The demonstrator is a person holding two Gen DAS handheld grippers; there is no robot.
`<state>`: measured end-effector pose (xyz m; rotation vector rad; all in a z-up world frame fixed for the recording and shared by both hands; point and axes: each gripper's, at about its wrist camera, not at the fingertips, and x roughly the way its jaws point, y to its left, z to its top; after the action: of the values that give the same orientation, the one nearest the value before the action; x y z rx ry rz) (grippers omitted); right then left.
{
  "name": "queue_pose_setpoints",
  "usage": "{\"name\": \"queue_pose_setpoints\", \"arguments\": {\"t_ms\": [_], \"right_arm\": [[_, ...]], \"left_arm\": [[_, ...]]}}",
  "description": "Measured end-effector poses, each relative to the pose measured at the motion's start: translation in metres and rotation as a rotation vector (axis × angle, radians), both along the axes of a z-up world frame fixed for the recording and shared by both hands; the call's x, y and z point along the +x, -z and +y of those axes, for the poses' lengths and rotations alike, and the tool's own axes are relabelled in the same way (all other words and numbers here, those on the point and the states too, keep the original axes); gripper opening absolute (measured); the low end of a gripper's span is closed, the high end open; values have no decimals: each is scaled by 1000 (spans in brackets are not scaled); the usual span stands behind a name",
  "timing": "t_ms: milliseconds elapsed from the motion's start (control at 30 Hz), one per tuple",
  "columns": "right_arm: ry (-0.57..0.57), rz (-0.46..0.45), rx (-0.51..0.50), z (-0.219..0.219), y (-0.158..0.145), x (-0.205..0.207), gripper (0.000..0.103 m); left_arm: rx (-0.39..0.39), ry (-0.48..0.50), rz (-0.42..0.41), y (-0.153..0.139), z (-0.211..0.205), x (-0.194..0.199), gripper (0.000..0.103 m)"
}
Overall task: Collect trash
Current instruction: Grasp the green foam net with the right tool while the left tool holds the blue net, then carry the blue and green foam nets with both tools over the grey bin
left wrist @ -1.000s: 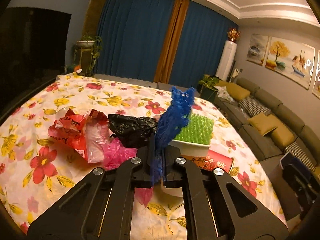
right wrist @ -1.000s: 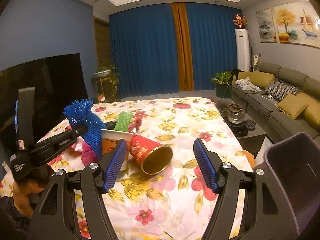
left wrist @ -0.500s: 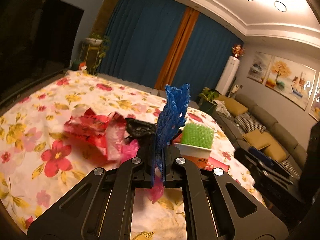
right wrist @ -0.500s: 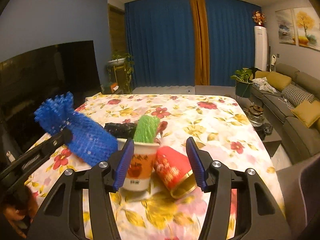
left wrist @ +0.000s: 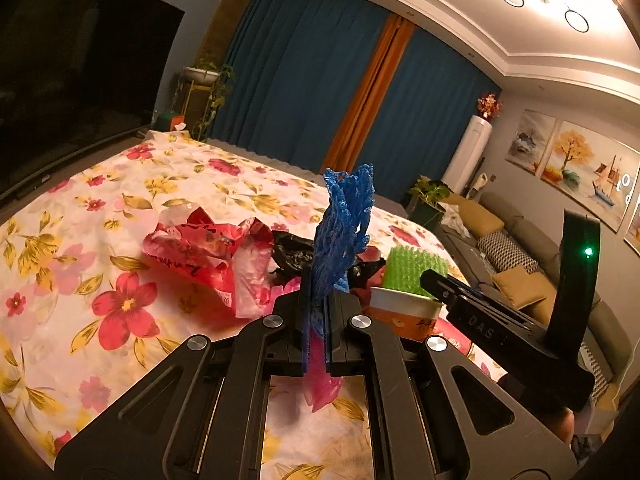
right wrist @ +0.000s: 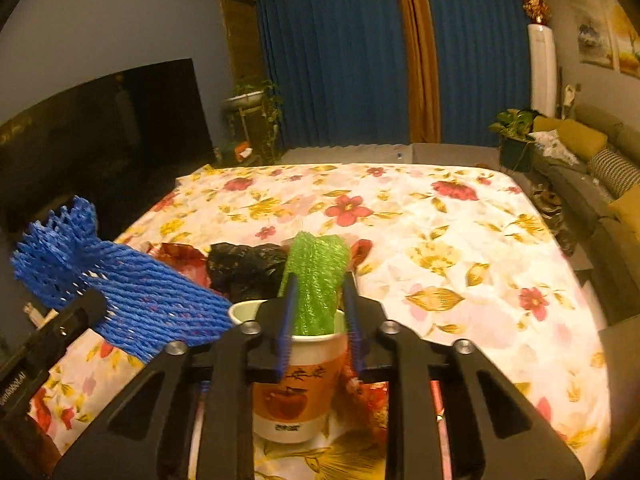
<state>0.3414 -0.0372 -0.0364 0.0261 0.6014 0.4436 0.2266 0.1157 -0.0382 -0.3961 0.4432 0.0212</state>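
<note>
Now, step in hand: the right gripper [right wrist: 318, 330] is taking the green foam net [right wrist: 316, 280] that stands in the paper cup [right wrist: 296, 380].
Right jaws: they have just been closing, and the net sits between them, the pads at its sides above the cup rim; whether they press it yet I cannot tell.
Left jaws: the left gripper [left wrist: 316, 328] is clamped together on the blue foam net [left wrist: 344, 232], which rises past the tips.
Doing it well: pinch the net only, lift straight up so the cup stays standing.
Beyond the jaws: red plastic bag [left wrist: 204, 244] and black bag [right wrist: 244, 264] on the flowered surface [right wrist: 460, 240].
</note>
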Motion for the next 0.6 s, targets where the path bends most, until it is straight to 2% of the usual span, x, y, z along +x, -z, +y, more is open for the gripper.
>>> {"name": "queue_pose_setpoints", "arguments": {"t_ms": [100,600], "right_arm": [[-16,-12,2,-1,-3,-4,10],[56,-214,95,-53,-64,-68,9]], "left_arm": [[-3,-3,5,1,0,0,4],[4,33,-38,-9,-12,-5,4]]}}
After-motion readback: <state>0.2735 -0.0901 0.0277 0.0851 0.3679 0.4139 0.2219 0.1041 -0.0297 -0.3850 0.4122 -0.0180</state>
